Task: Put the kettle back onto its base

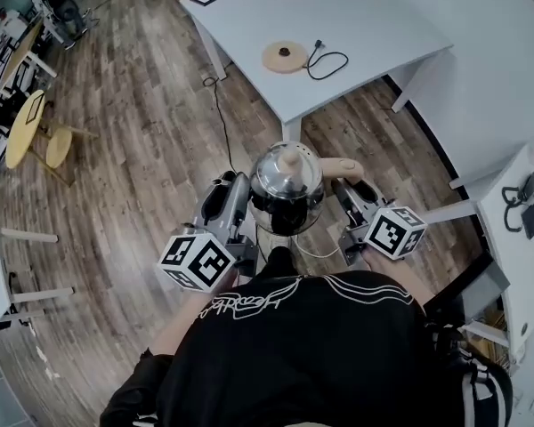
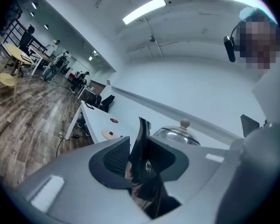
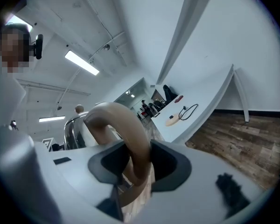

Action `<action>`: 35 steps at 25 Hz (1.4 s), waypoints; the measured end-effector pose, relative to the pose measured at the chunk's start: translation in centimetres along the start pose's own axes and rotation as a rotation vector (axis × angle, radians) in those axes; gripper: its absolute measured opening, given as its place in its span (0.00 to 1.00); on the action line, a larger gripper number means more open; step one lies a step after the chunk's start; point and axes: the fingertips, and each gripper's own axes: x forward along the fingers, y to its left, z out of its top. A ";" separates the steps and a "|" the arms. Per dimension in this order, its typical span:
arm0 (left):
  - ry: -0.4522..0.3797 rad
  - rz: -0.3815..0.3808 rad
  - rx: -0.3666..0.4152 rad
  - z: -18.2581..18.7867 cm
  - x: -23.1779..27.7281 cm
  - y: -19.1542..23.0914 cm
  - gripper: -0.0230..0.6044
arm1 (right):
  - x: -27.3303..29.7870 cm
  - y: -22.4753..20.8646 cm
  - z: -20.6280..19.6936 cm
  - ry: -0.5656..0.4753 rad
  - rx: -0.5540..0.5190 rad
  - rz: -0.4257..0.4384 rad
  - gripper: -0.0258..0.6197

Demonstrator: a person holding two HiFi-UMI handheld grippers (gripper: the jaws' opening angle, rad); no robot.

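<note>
- The kettle (image 1: 287,183) has a rounded, mirror-bright steel body, a darker lower part, a domed lid and a small pale wooden knob (image 1: 288,159) on top.
- A thick tan handle (image 1: 343,165) arches out of the kettle's side towards the right gripper (image 1: 347,191).
- The kettle hangs in the air between the 2 grippers, close in front of the person's chest and above the wooden floor (image 1: 133,105).
- In the right gripper view, the right gripper (image 3: 140,160) has its 2 jaws clamped on the handle (image 3: 130,134). The tan curve passes straight between the dark pads and presses on both.
- In the left gripper view, the left gripper (image 2: 140,157) has its jaws closed on a thin, dark, glossy part of the kettle that stands upright between the pads. Which part this is cannot be told.
- Just past the left gripper's jaw tips in that view, the steel lid (image 2: 176,133) and the knob show.
- In the head view the left gripper (image 1: 236,194) sits against the kettle's side opposite the handle.
- The lid is on, so the kettle's inside cannot be seen.
- The round tan base (image 1: 285,57) lies well ahead of both grippers on a white table (image 1: 374,16), with nothing standing on it.
- The base's black cord (image 1: 327,62) coils just beside it, on the right gripper's side.
</note>
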 end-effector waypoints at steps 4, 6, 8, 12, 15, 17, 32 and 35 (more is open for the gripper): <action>0.017 -0.022 0.003 3.3 5.9 5.9 0.21 | 8.1 -1.8 1.8 -0.013 0.000 -0.021 0.25; 0.019 -0.044 0.013 4.6 8.7 8.7 0.21 | 11.8 -2.9 2.5 -0.033 -0.008 -0.029 0.25; 0.021 -0.066 0.020 5.4 10.9 10.6 0.21 | 14.3 -3.7 3.1 -0.052 -0.017 -0.039 0.25; 0.033 -0.078 0.014 6.8 17.3 13.2 0.21 | 18.9 -7.3 5.8 -0.062 -0.014 -0.058 0.25; 0.051 -0.063 0.008 7.5 25.5 15.7 0.21 | 24.5 -12.8 9.1 -0.044 0.010 -0.058 0.25; 0.058 -0.058 0.004 7.7 27.5 16.2 0.21 | 25.6 -14.2 9.9 -0.039 0.019 -0.062 0.26; 0.062 -0.050 0.000 7.8 27.6 16.2 0.21 | 25.9 -14.2 10.1 -0.025 0.023 -0.047 0.25; 0.045 -0.053 0.003 8.0 27.7 16.3 0.21 | 26.1 -14.2 10.5 -0.030 0.005 -0.040 0.25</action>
